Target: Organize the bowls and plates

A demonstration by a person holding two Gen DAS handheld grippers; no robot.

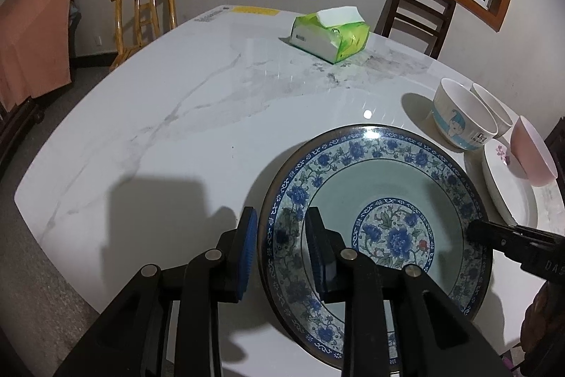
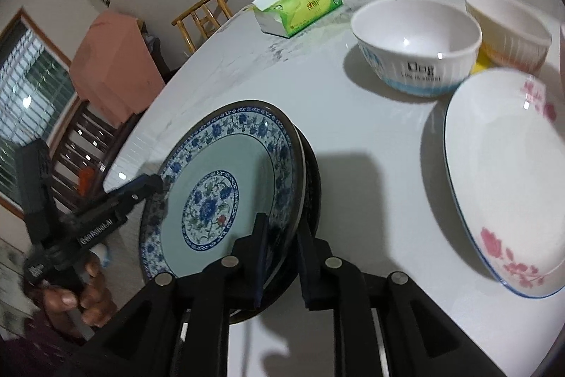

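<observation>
The blue floral plate [image 1: 374, 221] lies on the desk [image 1: 176, 115]. The left hand-held gripper [image 1: 282, 253] is clamped on its near rim. The right hand-held gripper [image 2: 280, 257] straddles the opposite rim, jaws slightly apart. Advice: release fully before withdrawing, to avoid dragging the plate toward the white plate [image 2: 508, 179].

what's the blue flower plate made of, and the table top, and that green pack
Blue flower plate: likely glazed ceramic; glossy, printed blue pattern, dark rim. Table top: looks like polished marble or a marble-look slab; white with grey veins and a lamp reflection. Green pack: thin plastic wrap, white paper tissues showing at the torn top.
</observation>
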